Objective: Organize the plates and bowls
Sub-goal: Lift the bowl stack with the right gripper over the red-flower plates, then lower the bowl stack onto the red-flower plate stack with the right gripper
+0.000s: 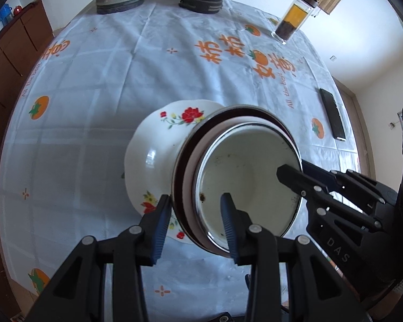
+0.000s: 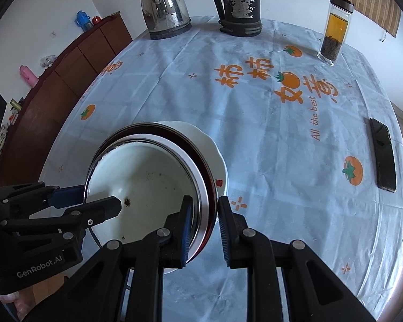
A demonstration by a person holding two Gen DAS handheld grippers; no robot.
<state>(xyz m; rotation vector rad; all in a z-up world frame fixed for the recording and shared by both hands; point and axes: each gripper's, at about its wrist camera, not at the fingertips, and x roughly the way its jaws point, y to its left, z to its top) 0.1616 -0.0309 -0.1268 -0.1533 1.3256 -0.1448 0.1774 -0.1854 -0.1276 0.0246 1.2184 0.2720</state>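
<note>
A stack of nested bowls [image 1: 244,161] has a white speckled bowl innermost, inside a pinkish bowl and a dark red steel-rimmed bowl. It is tilted over a white plate with red flowers [image 1: 158,145] that lies on the blue tablecloth [image 1: 107,80]. My left gripper [image 1: 194,222] is shut on the stack's near-left rim, one finger inside the white bowl and one outside. My right gripper [image 2: 205,228] is shut on the opposite rim of the bowl stack [image 2: 142,177]. The plate [image 2: 215,155] shows only as a white edge behind the stack. Each gripper appears in the other's view: right gripper [image 1: 295,177], left gripper [image 2: 102,204].
At the table's far edge stand a steel kettle [image 2: 165,8], a worn black thermos jug [image 2: 239,5] and a glass bottle of tea [image 2: 334,29]. A dark phone [image 2: 383,153] lies at the right. A brown cabinet [image 2: 67,80] runs along the left wall.
</note>
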